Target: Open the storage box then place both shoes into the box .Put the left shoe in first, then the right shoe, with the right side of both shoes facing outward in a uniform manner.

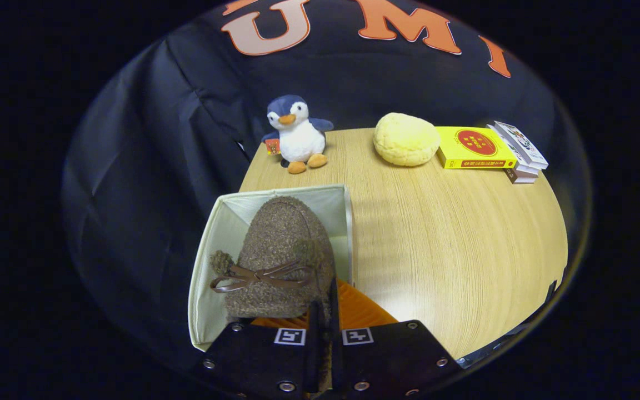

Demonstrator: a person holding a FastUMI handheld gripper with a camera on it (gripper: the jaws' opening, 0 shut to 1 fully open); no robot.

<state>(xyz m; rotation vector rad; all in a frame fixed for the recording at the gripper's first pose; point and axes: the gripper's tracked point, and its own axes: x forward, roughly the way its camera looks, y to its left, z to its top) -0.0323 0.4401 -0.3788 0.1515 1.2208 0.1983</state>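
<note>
Between nearly closed fingers point(323, 328), one shoe point(278, 255) over one box point(209, 261).

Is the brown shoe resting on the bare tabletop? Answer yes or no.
No: the brown shoe hangs over the open storage box, pinched at its rim by the gripper, beside the bare tabletop.

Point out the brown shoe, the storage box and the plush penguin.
brown shoe point(284, 244): gripper view, on its fuzzy upper above the bow, held over the box.
storage box point(211, 261): gripper view, on its pale left inner wall.
plush penguin point(299, 139): gripper view, on its white belly.
gripper point(324, 319): fingers closed on the shoe's rim.
</note>
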